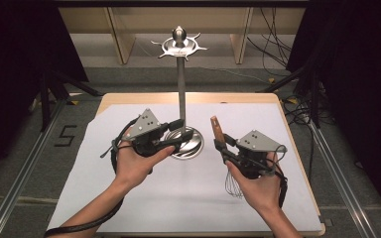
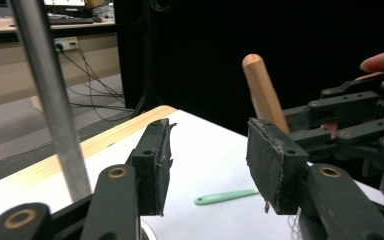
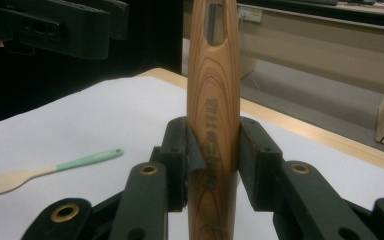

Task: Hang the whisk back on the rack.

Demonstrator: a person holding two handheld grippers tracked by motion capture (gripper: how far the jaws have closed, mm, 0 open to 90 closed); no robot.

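Closest to the camera in the high view, the right hand-held gripper [image 1: 219,144] is clamped on the wooden handle [image 1: 216,127] of a whisk [image 1: 234,184] — handle sticking up, wire loops hanging down below the hand just over the white sheet on the bench [image 1: 213,97]. From the right gripper view the jaws squeeze the handle [image 3: 214,125] on both sides, with printed lettering running down the wood and a slot near its top. The left hand-held gripper [image 1: 177,124] sits with its jaws apart, nothing between them, right beside the pole of a metal stand [image 1: 181,84], over its round base. In the left gripper view that pole [image 2: 52,100] runs just left of the open jaws, not touching that I can tell. Farther off, a small spatula with a mint-green handle [image 3: 55,167] lies flat on the sheet — well apart from both grippers.
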